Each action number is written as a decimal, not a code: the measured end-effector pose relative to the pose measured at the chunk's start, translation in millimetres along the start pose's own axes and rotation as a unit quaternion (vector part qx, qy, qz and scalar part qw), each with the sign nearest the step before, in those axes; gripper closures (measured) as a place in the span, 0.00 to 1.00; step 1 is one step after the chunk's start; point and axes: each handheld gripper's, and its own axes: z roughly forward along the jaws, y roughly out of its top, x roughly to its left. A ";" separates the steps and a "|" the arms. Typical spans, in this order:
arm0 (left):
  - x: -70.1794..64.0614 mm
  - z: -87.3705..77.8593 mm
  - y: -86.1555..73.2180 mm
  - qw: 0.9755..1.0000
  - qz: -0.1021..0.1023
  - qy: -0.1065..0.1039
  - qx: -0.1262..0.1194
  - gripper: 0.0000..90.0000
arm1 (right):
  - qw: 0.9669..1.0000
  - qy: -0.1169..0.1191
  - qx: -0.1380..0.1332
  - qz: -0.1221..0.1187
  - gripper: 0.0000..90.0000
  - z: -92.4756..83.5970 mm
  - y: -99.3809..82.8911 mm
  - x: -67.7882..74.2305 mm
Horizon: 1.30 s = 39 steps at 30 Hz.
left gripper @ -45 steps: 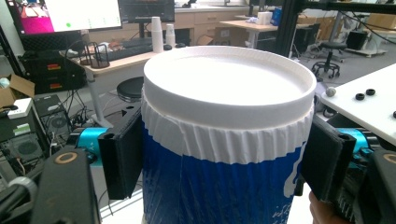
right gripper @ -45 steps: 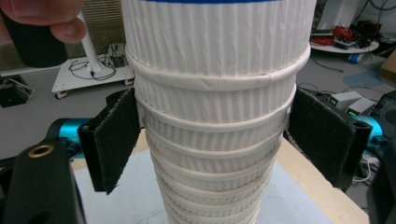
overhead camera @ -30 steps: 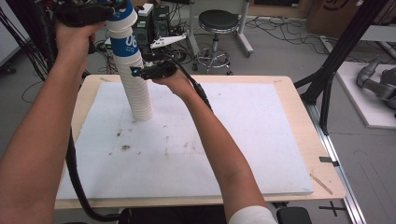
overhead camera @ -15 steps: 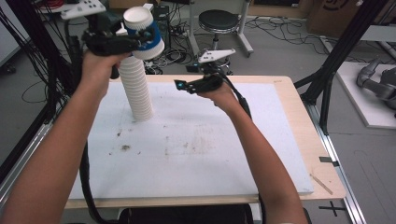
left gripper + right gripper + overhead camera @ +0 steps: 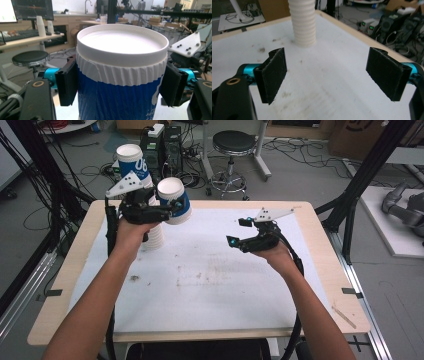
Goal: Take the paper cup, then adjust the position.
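My left gripper (image 5: 175, 209) is shut on a blue-and-white paper cup (image 5: 173, 199), held tilted above the table's left half. In the left gripper view both pads press the cup (image 5: 120, 75) on its sides just under the white rim. Behind that hand stands a tall stack of paper cups (image 5: 133, 164), its ribbed white base (image 5: 154, 239) on the mat. My right gripper (image 5: 236, 232) hovers over the middle right of the table, open and empty. In the right gripper view its jaws (image 5: 334, 75) stand wide apart with the stack (image 5: 303, 22) beyond them.
A white mat (image 5: 210, 285) with brown stains covers the wooden table (image 5: 345, 315). Black frame posts (image 5: 360, 175) stand at the right and left edges. Beyond the far edge there is a stool (image 5: 232, 142), with cables on the floor around it.
The left hand has pulled one cup off the top of the stack and come down with it. The right gripper has left the stack and moved right across the table.
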 end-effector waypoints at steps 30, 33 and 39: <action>-32.5 24.9 -47.0 0.998 0.000 -0.052 0.037 0.31 | 0.998 0.048 -0.044 0.014 0.19 1.6 -51.9 38.0; -37.0 26.8 -51.5 0.998 0.001 -0.058 0.039 0.31 | 0.998 0.053 -0.045 0.013 0.19 6.2 -50.9 39.6; -44.2 30.1 -61.8 0.996 -0.003 -0.072 0.044 0.31 | 0.996 0.072 -0.061 0.008 0.19 12.7 -43.6 45.2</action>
